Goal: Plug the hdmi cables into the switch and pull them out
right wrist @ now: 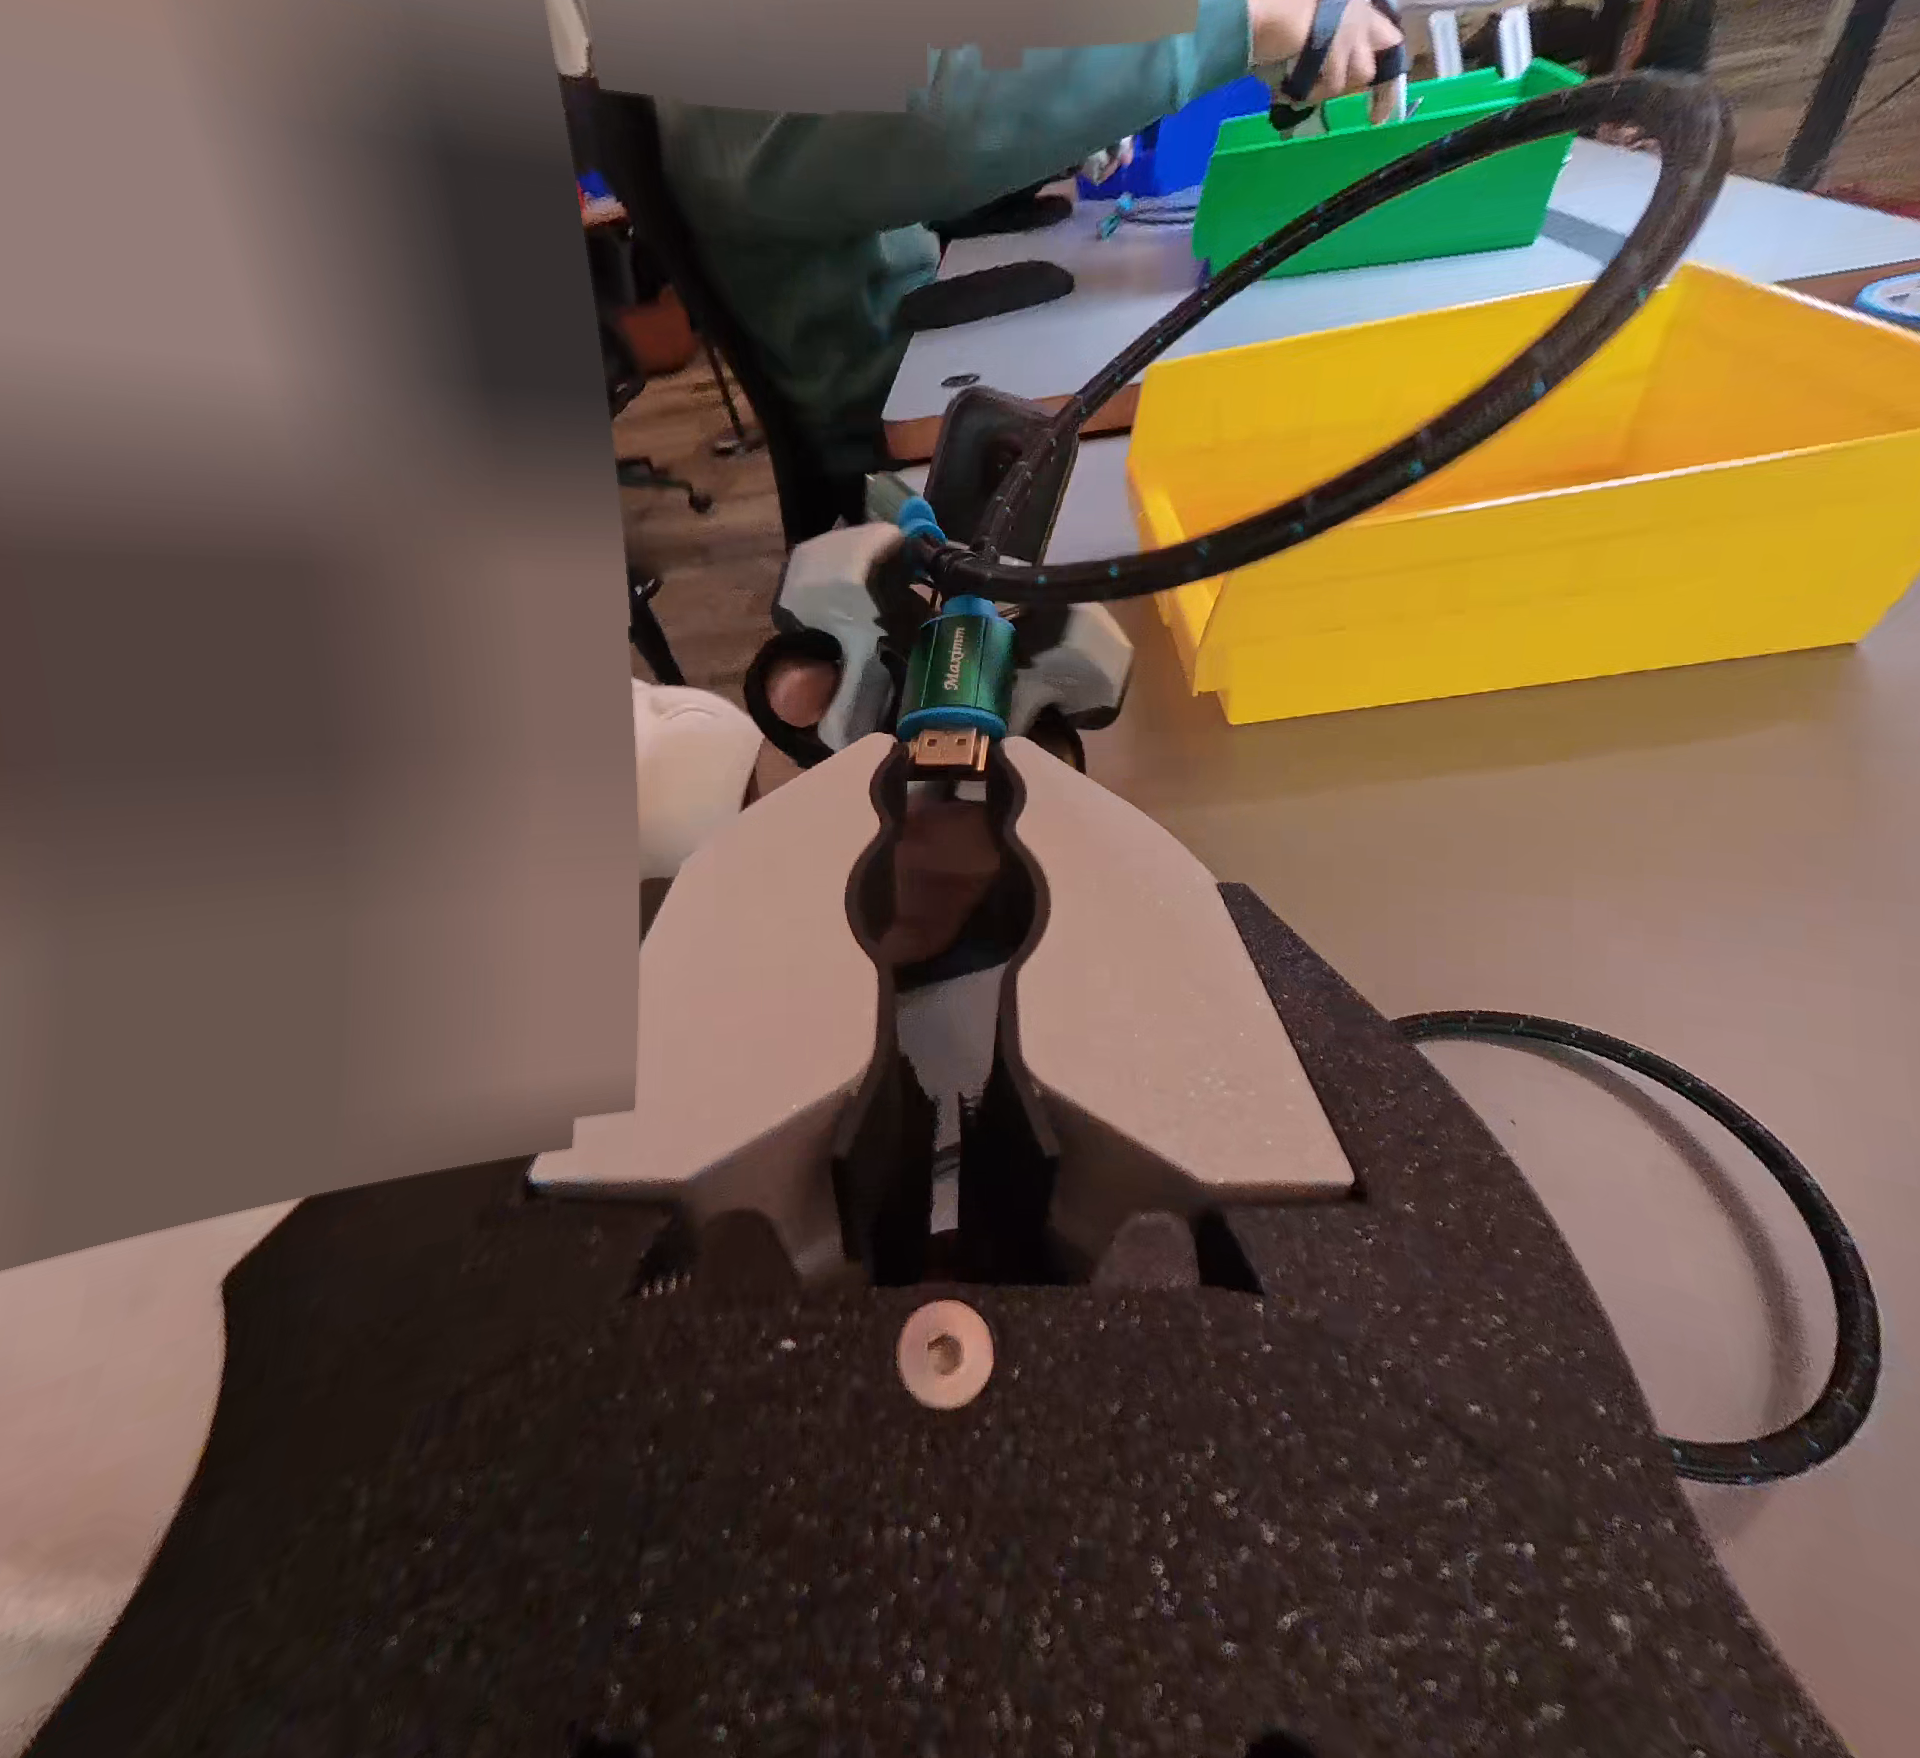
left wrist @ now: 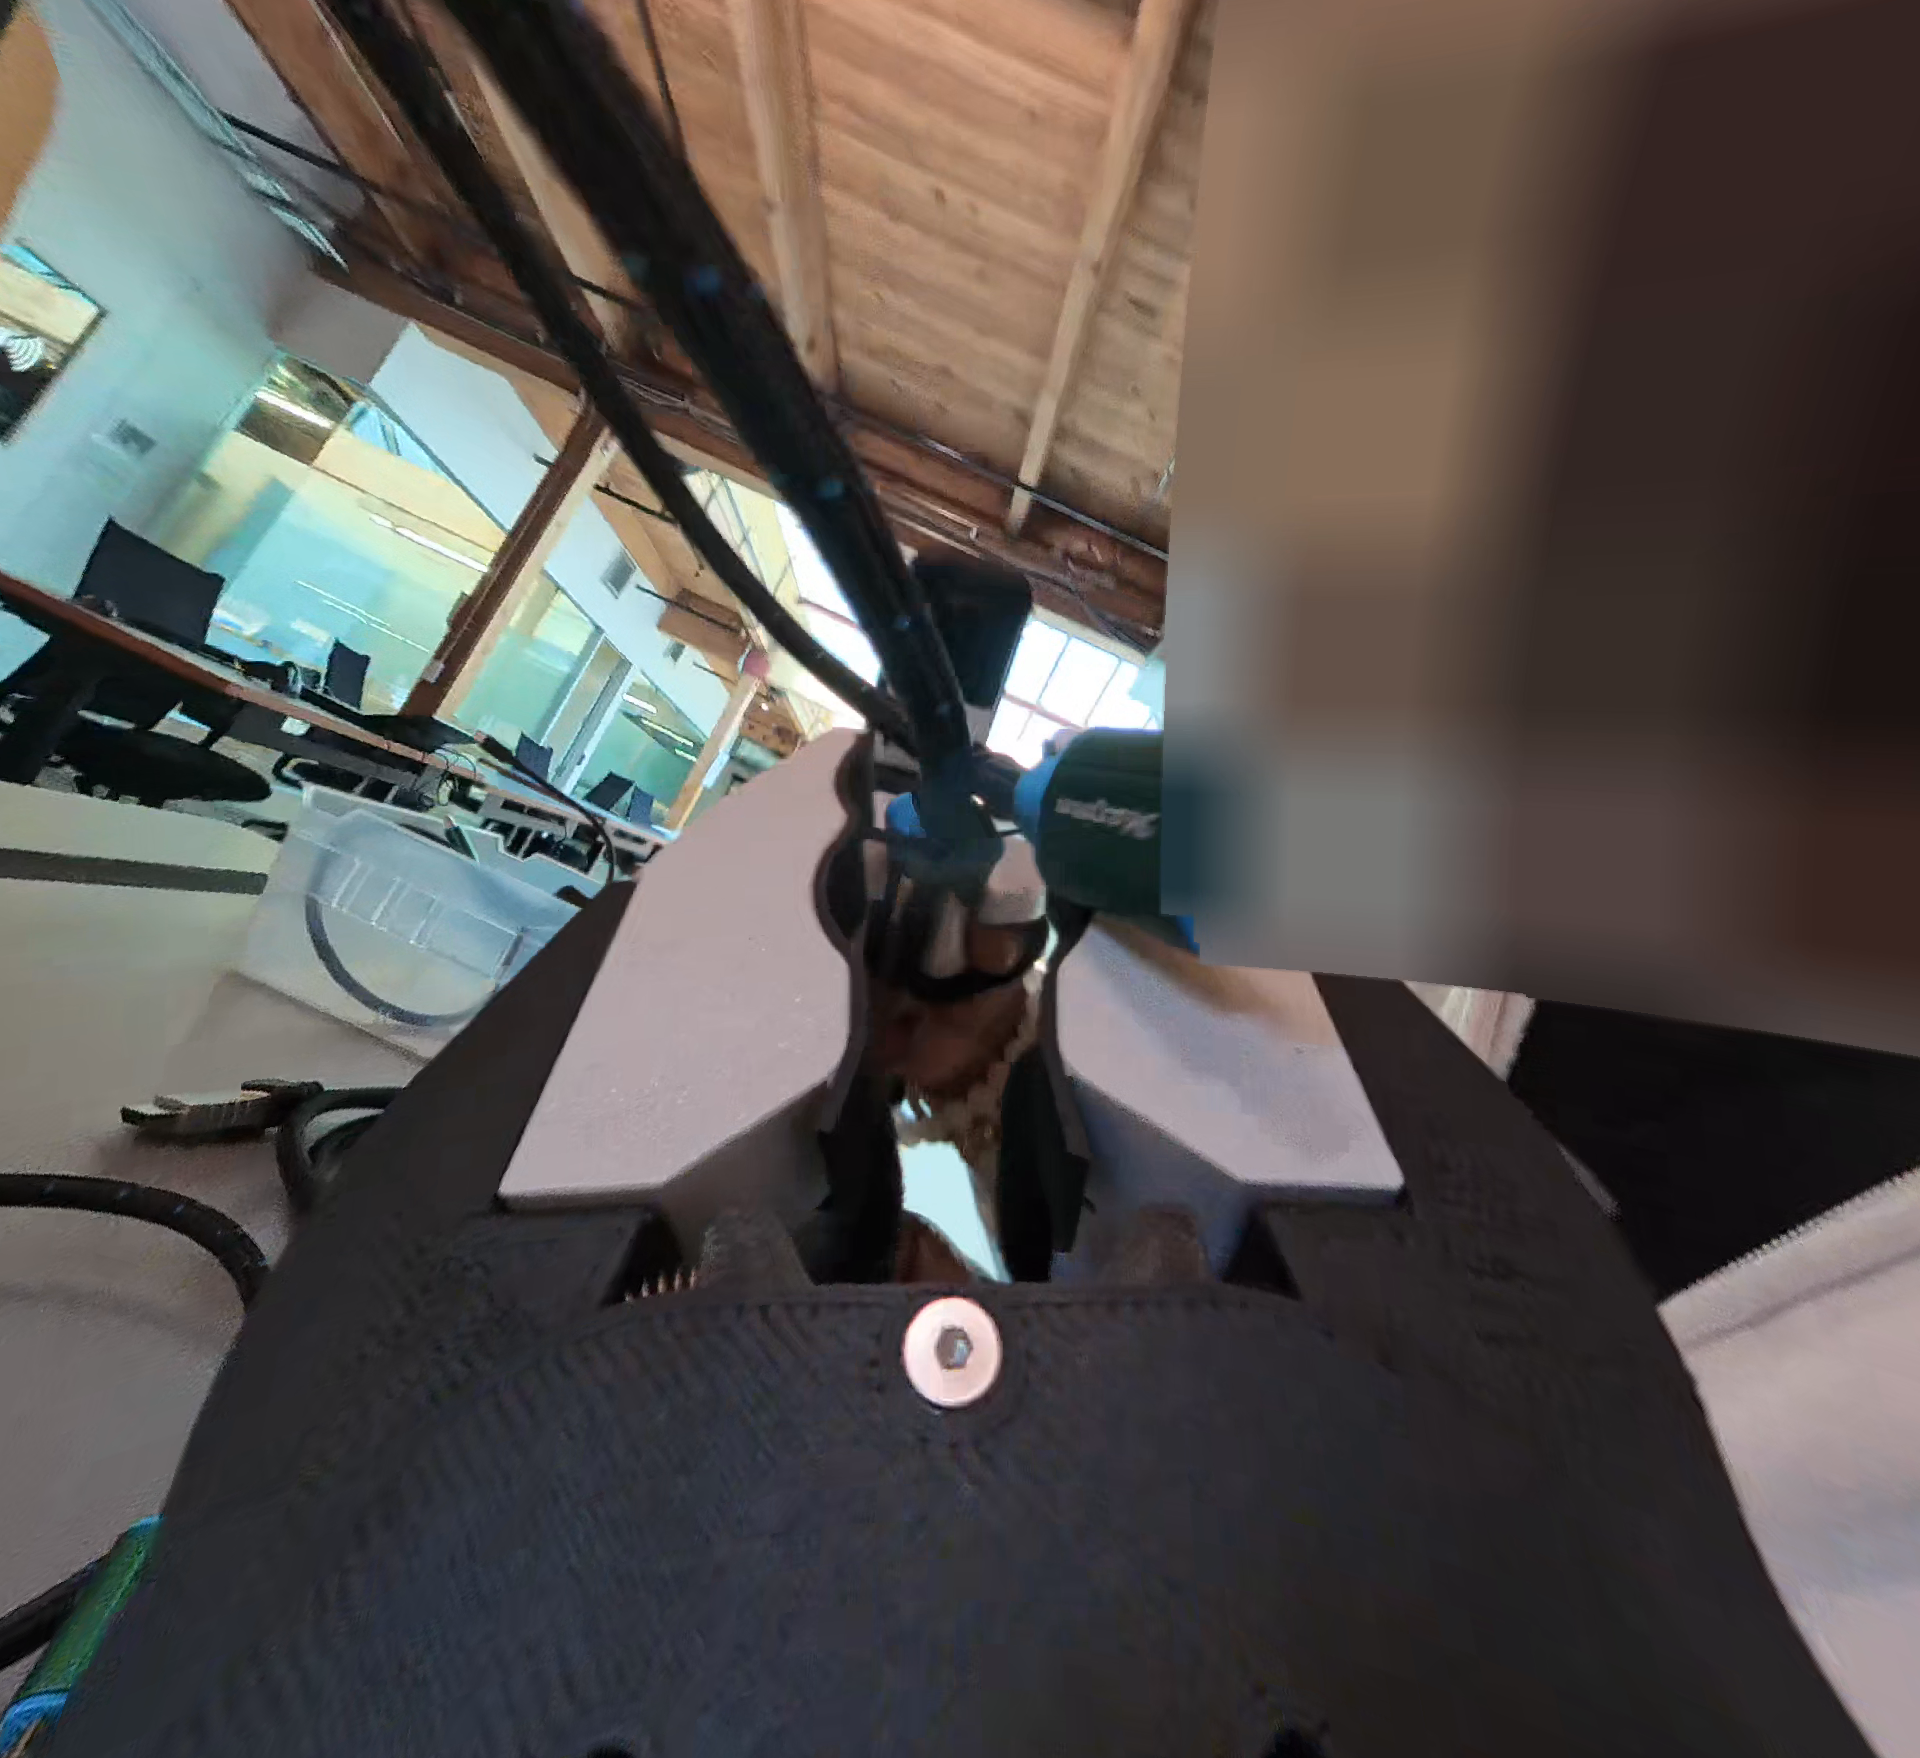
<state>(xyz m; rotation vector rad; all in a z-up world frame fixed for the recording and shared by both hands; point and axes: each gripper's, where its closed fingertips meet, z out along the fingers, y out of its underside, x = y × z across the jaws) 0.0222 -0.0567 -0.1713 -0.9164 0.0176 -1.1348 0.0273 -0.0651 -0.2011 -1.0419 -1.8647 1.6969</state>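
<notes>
My left gripper (left wrist: 951, 835) points up towards the ceiling and is shut on a black braided hdmi cable (left wrist: 727, 420), just behind the blue collar of its plug. The green plug (left wrist: 1101, 825) sticks out to the right. In the right wrist view the left gripper (right wrist: 925, 565) shows straight ahead, holding the same cable (right wrist: 1507, 337), which loops up and to the right. The green plug (right wrist: 954, 669) points towards me. My right gripper (right wrist: 951, 758) is closed on its gold metal end. No switch is in view.
A yellow bin (right wrist: 1558, 545) sits on the grey table (right wrist: 1455, 877) to the right, with a green bin (right wrist: 1382, 191) and another person's arm (right wrist: 1039, 108) behind. A cable loop (right wrist: 1818, 1293) lies at right. A clear plastic box (left wrist: 395, 919) stands at left. Only a small space, under 4 cm, lies between the two pairs of fingers.
</notes>
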